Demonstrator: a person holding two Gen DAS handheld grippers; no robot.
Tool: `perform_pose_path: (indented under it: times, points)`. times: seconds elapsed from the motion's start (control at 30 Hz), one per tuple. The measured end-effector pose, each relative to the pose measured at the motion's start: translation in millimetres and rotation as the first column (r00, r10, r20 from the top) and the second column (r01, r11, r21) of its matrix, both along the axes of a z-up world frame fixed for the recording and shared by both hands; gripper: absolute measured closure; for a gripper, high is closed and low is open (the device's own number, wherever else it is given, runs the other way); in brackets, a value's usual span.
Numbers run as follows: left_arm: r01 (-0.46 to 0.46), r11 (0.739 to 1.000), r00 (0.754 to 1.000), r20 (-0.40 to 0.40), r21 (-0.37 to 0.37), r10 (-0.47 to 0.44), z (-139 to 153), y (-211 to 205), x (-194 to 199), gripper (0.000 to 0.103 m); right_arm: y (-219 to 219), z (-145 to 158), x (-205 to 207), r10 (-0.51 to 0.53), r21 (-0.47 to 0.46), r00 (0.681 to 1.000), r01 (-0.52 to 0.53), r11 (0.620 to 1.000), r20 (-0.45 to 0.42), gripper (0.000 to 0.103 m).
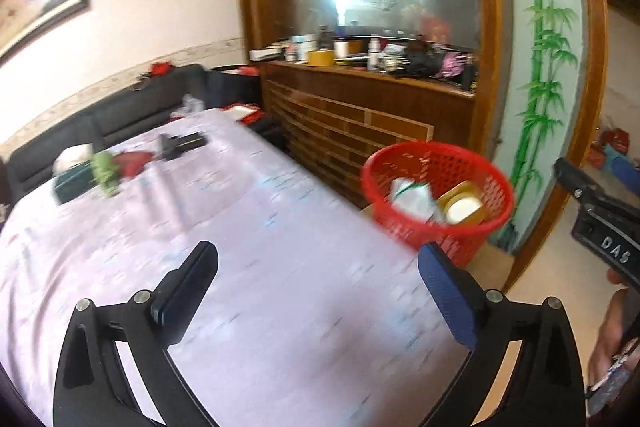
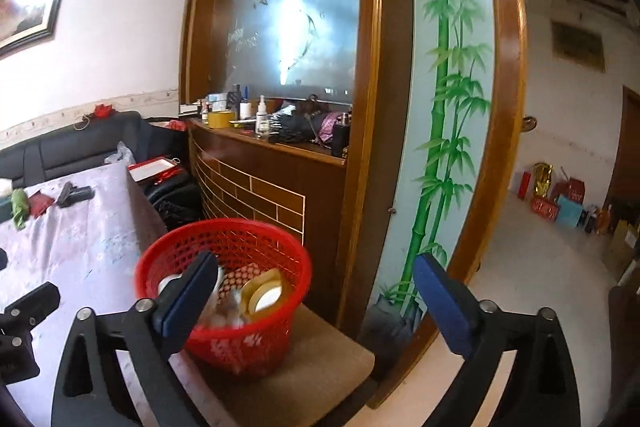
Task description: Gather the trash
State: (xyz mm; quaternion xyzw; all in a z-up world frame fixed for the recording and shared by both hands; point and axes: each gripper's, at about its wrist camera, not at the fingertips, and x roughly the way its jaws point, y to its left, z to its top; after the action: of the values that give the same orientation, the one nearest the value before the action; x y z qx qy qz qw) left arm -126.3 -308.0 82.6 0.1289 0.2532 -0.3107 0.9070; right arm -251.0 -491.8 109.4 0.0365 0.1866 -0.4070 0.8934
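Note:
A red mesh basket (image 2: 240,351) stands on a brown padded seat (image 2: 320,371) beside the table's right edge. In it lie white crumpled paper (image 1: 412,197), a yellow round container (image 2: 264,297) and a patterned wrapper (image 2: 240,277). My right gripper (image 2: 316,261) is open just before the basket, its left finger overlapping the rim, and holds nothing. My left gripper (image 1: 316,255) is open over the pale purple tablecloth (image 1: 260,227), empty, with the basket (image 1: 400,223) to its upper right. At the table's far end lie a green crumpled thing (image 1: 105,171), a red item (image 1: 134,163) and a black object (image 1: 180,143).
A wooden cabinet (image 2: 260,195) with bottles and a tape roll on its ledge stands behind the basket. A dark sofa (image 1: 120,111) runs along the far wall. A bamboo-painted glass panel (image 2: 444,107) stands to the right, with boxes and bags (image 2: 560,203) on the floor beyond.

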Motion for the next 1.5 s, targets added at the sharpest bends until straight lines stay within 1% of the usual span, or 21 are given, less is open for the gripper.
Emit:
perform_pose_path:
  times: [0.13,0.2,0.27,0.37,0.47,0.6,0.73,0.83,1.03,1.5]
  points:
    - [-0.085,0.996,0.995,0.058,0.024,0.083,-8,35,-20,0.000,36,-7,-12,0.017,-0.016,1.000,-0.017,1.000,-0.002,0.001]
    - [-0.131,0.991,0.984,0.122,0.028,0.127,-11,50,-33,0.000,48,-9,-13,0.025,-0.030,1.000,-0.025,0.999,-0.005,0.001]
    - [-0.180,0.983,0.972,0.165,0.049,0.169,-13,61,-43,0.000,57,-11,-14,0.030,-0.040,0.999,-0.031,0.999,-0.010,0.001]
    - [-0.194,0.979,0.965,0.191,0.067,0.178,-15,68,-52,0.000,68,-13,-15,0.048,-0.029,0.999,-0.048,0.998,-0.010,0.001]
    - [-0.208,0.977,0.957,0.215,0.053,0.192,-15,74,-60,0.000,75,-13,-15,0.062,-0.032,0.998,-0.062,0.998,-0.013,0.001]
    - [-0.251,0.966,0.950,0.209,0.063,0.233,-16,78,-65,0.000,81,-13,-15,0.070,-0.035,0.997,-0.070,0.997,-0.017,0.001]
    - [-0.267,0.960,0.946,0.209,0.079,0.246,-20,82,-65,0.000,83,-15,-13,0.074,-0.030,0.997,-0.075,0.997,-0.022,0.001]
    - [-0.260,0.962,0.947,0.214,0.078,0.239,-22,82,-67,0.000,85,-17,-12,0.076,-0.032,0.996,-0.078,0.996,-0.034,0.001]
    - [-0.241,0.968,0.958,0.177,0.071,0.225,-24,84,-63,0.000,84,-17,-10,0.070,-0.033,0.997,-0.071,0.997,-0.036,0.001]
    - [-0.241,0.968,0.960,0.160,0.073,0.228,-25,83,-62,0.000,85,-19,-6,0.078,-0.025,0.995,-0.080,0.997,-0.055,0.001]
